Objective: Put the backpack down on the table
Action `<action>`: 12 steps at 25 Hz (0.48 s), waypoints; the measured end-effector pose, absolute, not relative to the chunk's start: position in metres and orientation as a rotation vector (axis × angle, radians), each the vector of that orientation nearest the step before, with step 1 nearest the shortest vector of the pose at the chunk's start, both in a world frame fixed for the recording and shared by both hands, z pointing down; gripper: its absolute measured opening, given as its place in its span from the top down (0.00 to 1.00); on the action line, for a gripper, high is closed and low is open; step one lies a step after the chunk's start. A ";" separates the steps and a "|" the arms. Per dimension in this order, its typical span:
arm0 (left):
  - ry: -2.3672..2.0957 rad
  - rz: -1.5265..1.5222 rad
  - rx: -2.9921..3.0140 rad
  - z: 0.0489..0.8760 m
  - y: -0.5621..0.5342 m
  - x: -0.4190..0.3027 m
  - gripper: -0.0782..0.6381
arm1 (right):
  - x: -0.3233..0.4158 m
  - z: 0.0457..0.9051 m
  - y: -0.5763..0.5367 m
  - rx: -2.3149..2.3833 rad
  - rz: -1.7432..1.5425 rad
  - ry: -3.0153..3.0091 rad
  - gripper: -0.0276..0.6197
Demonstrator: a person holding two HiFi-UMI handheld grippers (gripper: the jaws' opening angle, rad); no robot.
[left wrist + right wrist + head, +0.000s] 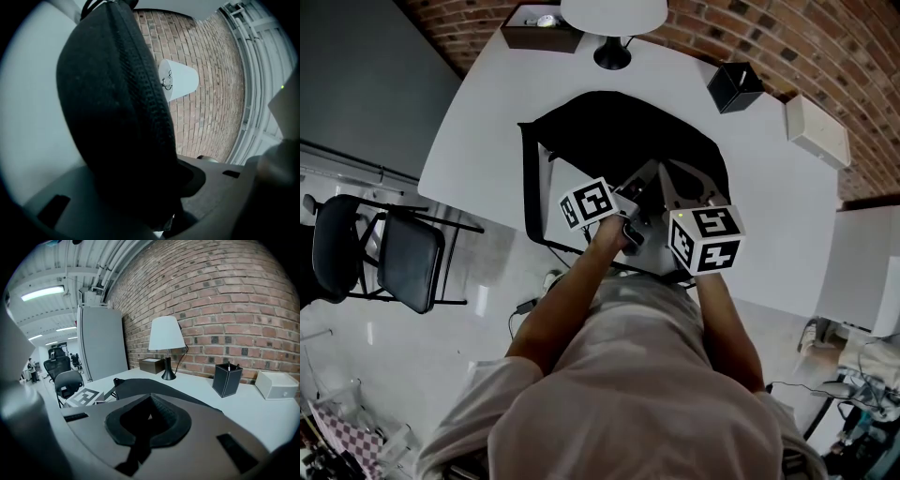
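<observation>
lamp point(613, 17), pen holder point(734, 86) beyond backpack point(619, 136)

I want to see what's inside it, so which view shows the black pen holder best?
The right gripper view: the pen holder stands side-on and large before the brick wall, with tips sticking out of its top. The head view shows the pen holder small, from above. The left gripper view does not show it.

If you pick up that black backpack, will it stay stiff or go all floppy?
Probably floppy: the backpack lies slumped flat on the table, and its padded fabric bulges between the left gripper's opening jaws. It likely won't slide easily, since soft cloth tends to drag. Its loose strap may dangle.
</observation>
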State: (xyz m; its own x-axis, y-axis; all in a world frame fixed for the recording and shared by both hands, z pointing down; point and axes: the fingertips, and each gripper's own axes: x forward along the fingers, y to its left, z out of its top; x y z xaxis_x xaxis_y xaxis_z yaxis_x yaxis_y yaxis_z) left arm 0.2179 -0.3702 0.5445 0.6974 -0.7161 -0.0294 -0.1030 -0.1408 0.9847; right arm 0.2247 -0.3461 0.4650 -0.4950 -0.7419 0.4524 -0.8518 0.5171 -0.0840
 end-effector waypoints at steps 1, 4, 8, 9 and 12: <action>-0.667 -0.609 1.645 0.545 -0.369 0.217 0.68 | 0.223 0.465 -0.346 1.320 0.424 -2.402 0.95; -0.660 -0.601 1.640 0.547 -0.364 0.215 0.67 | 0.219 0.467 -0.344 1.322 0.434 -2.400 0.95; -0.647 -0.597 1.631 0.547 -0.360 0.210 0.66 | 0.214 0.466 -0.341 1.331 0.437 -2.396 0.95; -0.645 -0.592 1.631 0.547 -0.358 0.209 0.65 | 0.213 0.466 -0.340 1.338 0.439 -2.395 0.95; -0.645 -0.574 1.631 0.548 -0.352 0.206 0.64 | 0.211 0.465 -0.336 1.359 0.449 -2.391 0.95</action>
State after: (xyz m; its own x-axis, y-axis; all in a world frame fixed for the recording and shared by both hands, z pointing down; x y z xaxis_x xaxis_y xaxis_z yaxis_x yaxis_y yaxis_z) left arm 0.2056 -0.3519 0.5483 0.7218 -0.6920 -0.0128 -0.0935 -0.1158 0.9889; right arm 0.2109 -0.3357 0.4645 -0.4765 -0.7549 0.4506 -0.8669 0.4887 -0.0980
